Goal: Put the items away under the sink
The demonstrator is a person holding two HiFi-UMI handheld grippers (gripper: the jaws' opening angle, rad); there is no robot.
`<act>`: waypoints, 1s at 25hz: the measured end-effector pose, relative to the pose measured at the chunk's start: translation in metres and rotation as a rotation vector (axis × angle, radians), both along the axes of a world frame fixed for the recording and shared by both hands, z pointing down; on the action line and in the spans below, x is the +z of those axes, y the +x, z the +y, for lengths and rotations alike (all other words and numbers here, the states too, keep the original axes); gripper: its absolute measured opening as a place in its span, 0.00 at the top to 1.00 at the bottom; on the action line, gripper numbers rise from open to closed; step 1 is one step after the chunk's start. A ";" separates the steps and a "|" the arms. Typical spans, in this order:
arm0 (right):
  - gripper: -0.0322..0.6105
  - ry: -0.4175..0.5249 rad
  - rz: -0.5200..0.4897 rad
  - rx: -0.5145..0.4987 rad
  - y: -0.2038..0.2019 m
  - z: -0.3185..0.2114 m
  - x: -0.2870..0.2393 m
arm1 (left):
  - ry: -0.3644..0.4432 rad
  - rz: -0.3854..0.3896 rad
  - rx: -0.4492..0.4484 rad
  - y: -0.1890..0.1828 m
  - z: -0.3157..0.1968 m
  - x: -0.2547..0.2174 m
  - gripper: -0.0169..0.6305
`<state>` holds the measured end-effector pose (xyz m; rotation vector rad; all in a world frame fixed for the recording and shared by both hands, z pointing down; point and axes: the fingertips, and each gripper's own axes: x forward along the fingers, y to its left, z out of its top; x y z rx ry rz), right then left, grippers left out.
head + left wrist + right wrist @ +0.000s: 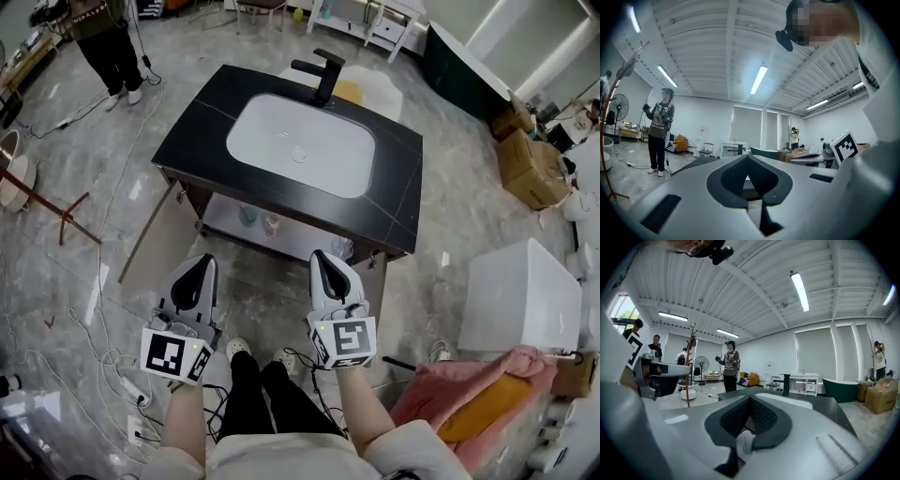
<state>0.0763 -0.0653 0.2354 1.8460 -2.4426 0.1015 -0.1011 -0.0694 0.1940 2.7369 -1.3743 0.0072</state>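
Note:
A black vanity top [202,127] with a white basin [300,145] and a black faucet [323,75] stands ahead of me. On the shelf [220,217] under it are a teal bottle [247,217], a pink bottle [271,225] and a clear item [342,247]. The cabinet door [155,239] at the left hangs open. My left gripper [202,262] and right gripper [323,257] are side by side in front of the cabinet, apart from it. Both are shut with nothing in them, as the left gripper view [747,158] and right gripper view [750,399] show.
A white box [520,295] and a pink cloth [459,384] lie at the right, with cardboard boxes [530,169] behind them. A person [108,42] stands at the far left. A coat stand [47,202] and cables [112,366] are on the floor at the left.

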 end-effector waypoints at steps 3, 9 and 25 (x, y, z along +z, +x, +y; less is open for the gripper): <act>0.93 0.010 -0.007 0.003 0.007 0.010 -0.028 | 0.007 0.002 -0.003 0.002 0.010 -0.022 0.97; 0.93 0.042 -0.018 0.008 0.017 0.019 -0.070 | 0.044 0.005 -0.009 0.005 0.020 -0.060 0.97; 0.93 0.170 -0.024 0.004 0.016 0.041 -0.151 | 0.159 0.023 -0.028 -0.002 0.034 -0.134 0.97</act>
